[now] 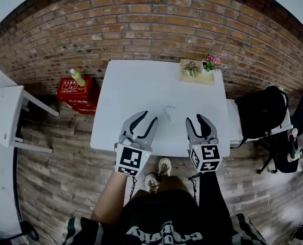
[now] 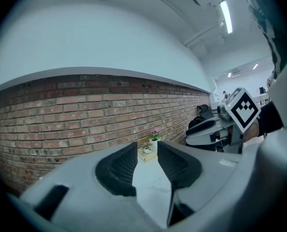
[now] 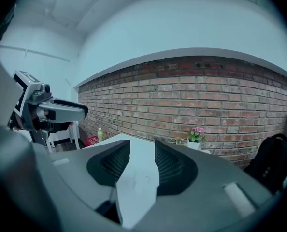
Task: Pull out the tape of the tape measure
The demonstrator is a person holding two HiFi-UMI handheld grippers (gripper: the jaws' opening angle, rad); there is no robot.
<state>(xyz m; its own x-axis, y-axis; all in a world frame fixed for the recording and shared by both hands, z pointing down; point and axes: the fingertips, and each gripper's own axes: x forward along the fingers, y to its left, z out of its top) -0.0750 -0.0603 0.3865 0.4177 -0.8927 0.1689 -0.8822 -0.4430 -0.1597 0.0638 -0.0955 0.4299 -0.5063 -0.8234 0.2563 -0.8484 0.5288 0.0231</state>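
Where the white table (image 1: 136, 96) ends, a brick wall (image 1: 141, 19) rises

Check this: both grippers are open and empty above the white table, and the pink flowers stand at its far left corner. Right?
Wrong corner. The head view shows the pink flowers at the far right corner of the white table. The left gripper and right gripper are open and empty above it.

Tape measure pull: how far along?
Done: nothing that shows; no tape is drawn out on the table. In hand: the left gripper and right gripper hover over the near edge, jaws apart and empty. Left: the grip and the pull. A faint pale thing mid-table may be the tape measure, but it is too faint to tell.
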